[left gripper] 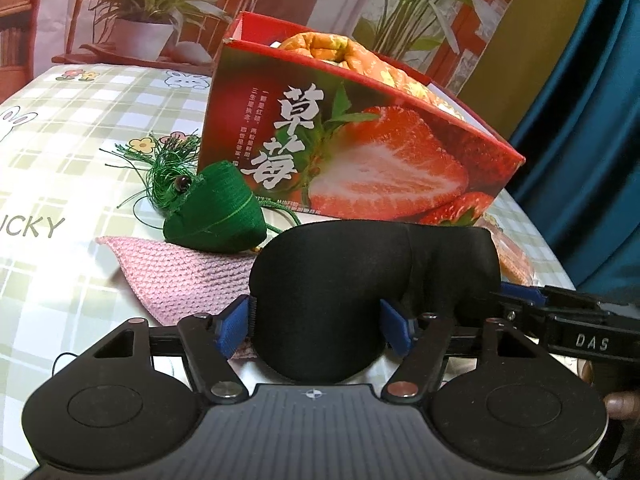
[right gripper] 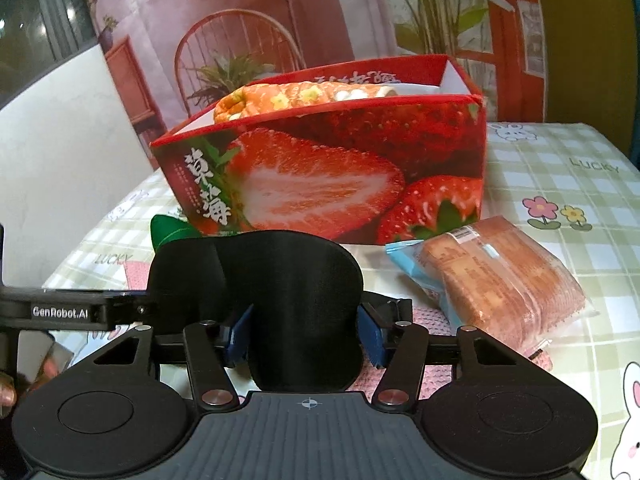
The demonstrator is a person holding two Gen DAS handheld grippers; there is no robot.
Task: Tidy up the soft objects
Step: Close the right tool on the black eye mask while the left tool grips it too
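Observation:
A black padded eye mask (left gripper: pixel 360 276) is held between both grippers in front of the red strawberry box (left gripper: pixel 360 152). My left gripper (left gripper: pixel 318 326) is shut on the mask's left cup. My right gripper (right gripper: pixel 306 338) is shut on its other cup (right gripper: pixel 288 300). An orange patterned soft toy (left gripper: pixel 352 56) lies inside the box and shows over its rim in the right wrist view (right gripper: pixel 304 98). A green zongzi-shaped plush (left gripper: pixel 218 216) with a tassel lies on a pink knitted cloth (left gripper: pixel 180 276) left of the mask.
A wrapped bread pack (right gripper: pixel 496 280) lies to the right of the mask, in front of the box (right gripper: pixel 320 176). The checked tablecloth (left gripper: pixel 72 152) covers the table. A blue curtain (left gripper: pixel 592 140) hangs at the right. A white panel (right gripper: pixel 60 152) stands at the left.

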